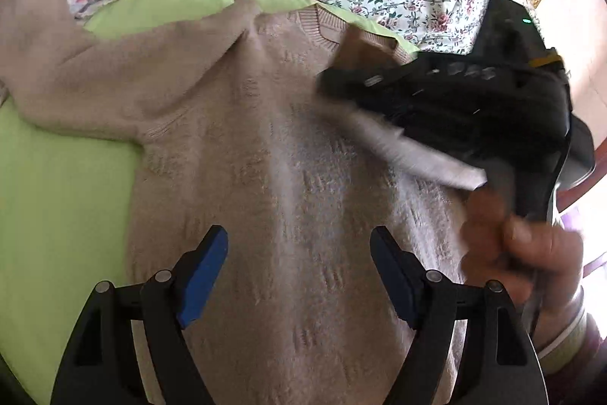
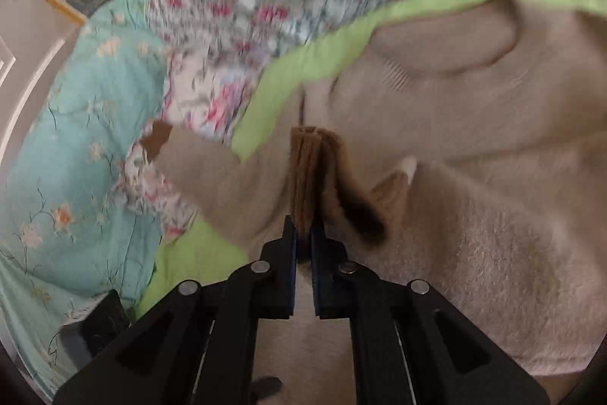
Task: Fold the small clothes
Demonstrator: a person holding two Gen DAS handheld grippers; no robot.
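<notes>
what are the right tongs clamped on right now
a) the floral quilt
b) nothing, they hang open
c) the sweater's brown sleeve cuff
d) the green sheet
c: in the right wrist view the right tongs are shut on the brown cuff of the beige sweater, which lies on the green sheet.

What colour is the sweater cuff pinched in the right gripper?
Darker brown cuff on a beige sweater; clearest in the right wrist view.

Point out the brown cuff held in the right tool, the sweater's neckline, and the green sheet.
brown cuff (image 2: 305, 173), right wrist view, ribbed end.
neckline (image 1: 322, 23), left wrist view, ribbed collar edge.
green sheet (image 1: 57, 185), left wrist view, bare stretch.
</notes>
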